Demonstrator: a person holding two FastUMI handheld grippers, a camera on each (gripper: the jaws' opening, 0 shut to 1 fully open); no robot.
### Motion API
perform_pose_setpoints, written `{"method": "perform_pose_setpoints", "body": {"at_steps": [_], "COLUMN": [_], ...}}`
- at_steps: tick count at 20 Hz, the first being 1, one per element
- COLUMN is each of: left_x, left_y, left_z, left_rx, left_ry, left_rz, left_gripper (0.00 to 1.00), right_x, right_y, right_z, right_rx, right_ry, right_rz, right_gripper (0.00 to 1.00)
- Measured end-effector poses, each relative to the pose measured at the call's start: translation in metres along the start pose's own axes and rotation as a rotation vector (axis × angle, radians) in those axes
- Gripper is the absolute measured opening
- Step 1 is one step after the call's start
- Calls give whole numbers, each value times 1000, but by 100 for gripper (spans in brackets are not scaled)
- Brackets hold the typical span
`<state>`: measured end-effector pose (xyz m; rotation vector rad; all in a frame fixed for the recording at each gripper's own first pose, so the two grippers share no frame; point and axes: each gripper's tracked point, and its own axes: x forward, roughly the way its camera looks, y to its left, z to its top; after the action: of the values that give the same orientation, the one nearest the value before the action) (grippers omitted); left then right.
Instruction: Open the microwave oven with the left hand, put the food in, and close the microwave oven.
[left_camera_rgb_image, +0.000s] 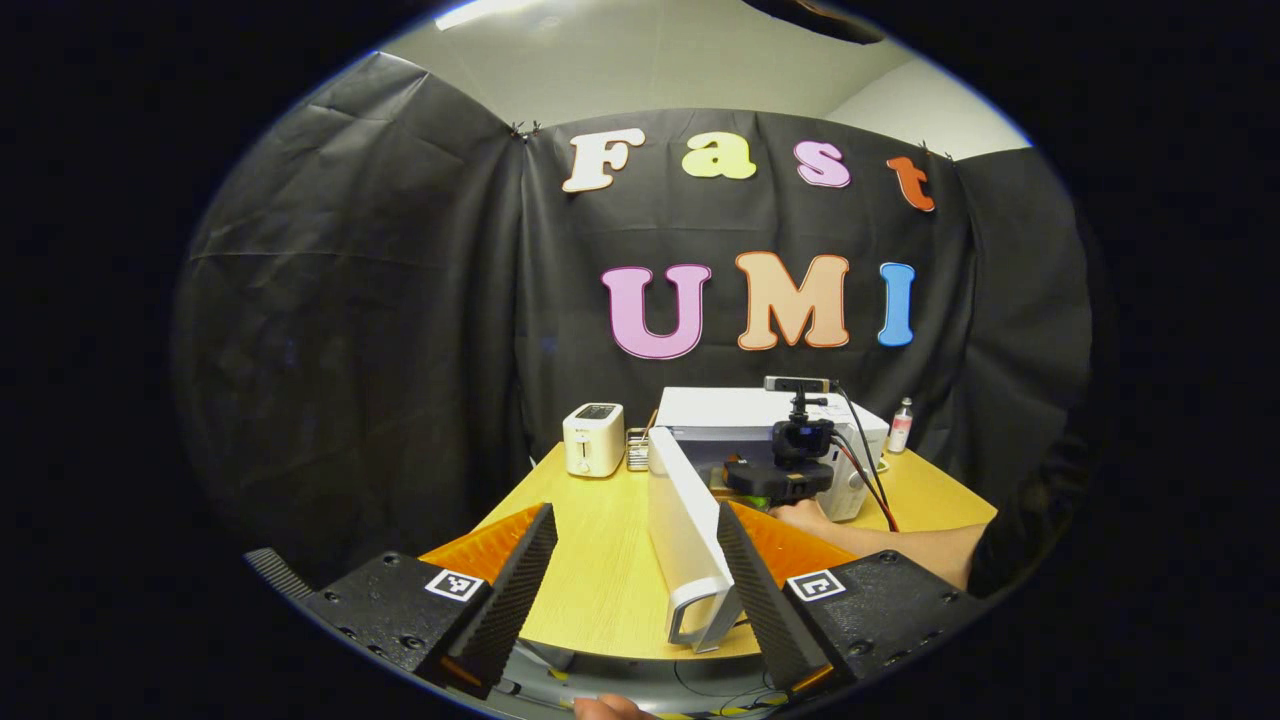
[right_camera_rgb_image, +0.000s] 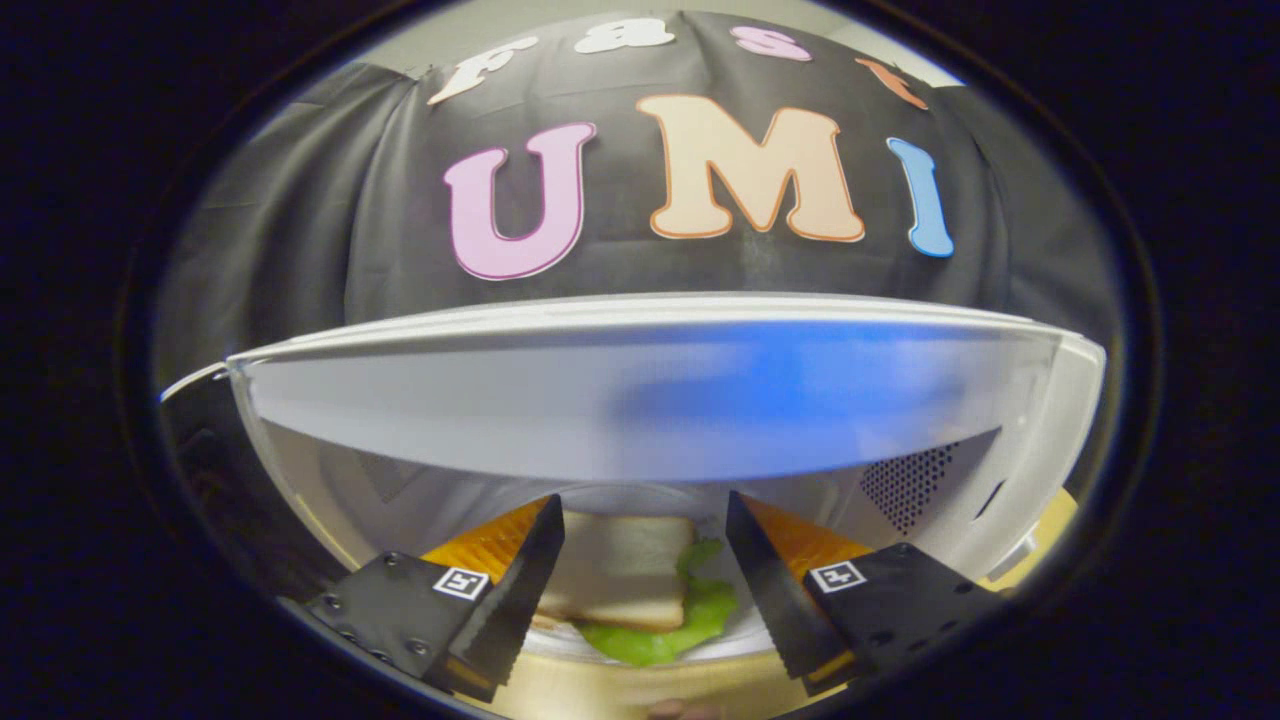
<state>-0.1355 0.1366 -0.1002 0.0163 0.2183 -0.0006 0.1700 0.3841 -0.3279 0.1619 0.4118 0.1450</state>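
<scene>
The white microwave (left_camera_rgb_image: 745, 410) stands at the back of the wooden table, and its door (left_camera_rgb_image: 685, 535) swings out toward me. My left gripper (left_camera_rgb_image: 635, 512) is open and empty, held back from the door's near edge. The right gripper (left_camera_rgb_image: 790, 470) reaches into the oven's opening, a forearm (left_camera_rgb_image: 910, 545) trailing behind it. In the right gripper view I look into the cavity (right_camera_rgb_image: 640, 410). A sandwich (right_camera_rgb_image: 620, 575) of white bread and green lettuce lies on the turntable plate (right_camera_rgb_image: 740, 640). It sits between the spread fingers of my right gripper (right_camera_rgb_image: 645, 500), which is open.
A white toaster (left_camera_rgb_image: 593, 438) and a small metal rack (left_camera_rgb_image: 637, 448) stand left of the microwave. A small bottle (left_camera_rgb_image: 901, 425) stands to its right. Bare wooden table (left_camera_rgb_image: 590, 560) spreads left of the door. A fingertip (left_camera_rgb_image: 600, 708) shows at the bottom edge.
</scene>
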Motion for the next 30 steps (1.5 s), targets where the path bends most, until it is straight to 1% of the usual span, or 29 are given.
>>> {"method": "perform_pose_setpoints", "body": {"at_steps": [1,2,5,7,8,9,10,11,12,14,15,16,17,18,21,22,23,26,27,28,29,30], "left_x": [1,2,4,7,9,10,13,16,17,22,24,25,27,28,30,27,27,31,32,34,33,31], "left_y": [0,2,0,0,0,0,0,0,1,4,8,13,17,22,32,33,34,35,34,33,23,28], "left_z": [1,1,-5,-11,-14,-20,-25,-31,-39,-51,-57,-63,-69,-76,-102,-115,-123,-137,-143,-146,-154,-163], "left_rx": [3,8,13,11,11,12,8,-3,-17,-37,-41,-42,-39,-39,-49,-56,-64,-78,-74,-64,-66,-38], "left_ry": [-3,-5,1,7,14,20,26,38,51,69,80,89,97,110,160,198,216,245,260,267,302,334], "left_rz": [0,2,-4,-11,-13,-17,-20,-22,-24,-17,-9,-3,5,15,34,35,38,49,48,36,-10,22], "left_gripper": [91,94,94,95,95,91,95,95,95,95,91,91,95,95,94,94,94,91,89,84,84,42], "right_x": [-9,-19,-50,-71,-84,-95,-106,-116,-128,-150,-162,-173,-185,-196,-228,-240,-250,-280,-288,-293,-299,-304], "right_y": [-2,-6,-16,-31,-37,-44,-52,-62,-73,-97,-108,-118,-127,-137,-159,-165,-169,-180,-185,-187,-189,-192], "right_z": [-2,-4,1,6,10,14,17,22,26,37,41,43,46,49,64,72,80,103,108,114,118,119], "right_rx": [-6,-11,-26,-48,-45,-38,-35,-34,-32,-28,-19,-9,-5,-3,-3,2,9,3,0,4,8,11], "right_ry": [4,8,-4,-9,-17,-23,-28,-32,-40,-51,-50,-50,-51,-50,-60,-72,-86,-137,-148,-163,-168,-173], "right_rz": [10,20,53,63,70,73,77,75,71,51,46,44,40,33,23,21,23,18,17,20,26,28], "right_gripper": [93,93,93,93,100,93,93,93,100,100,100,100,100,93,93,100,93,93,100,100,93,93]}}
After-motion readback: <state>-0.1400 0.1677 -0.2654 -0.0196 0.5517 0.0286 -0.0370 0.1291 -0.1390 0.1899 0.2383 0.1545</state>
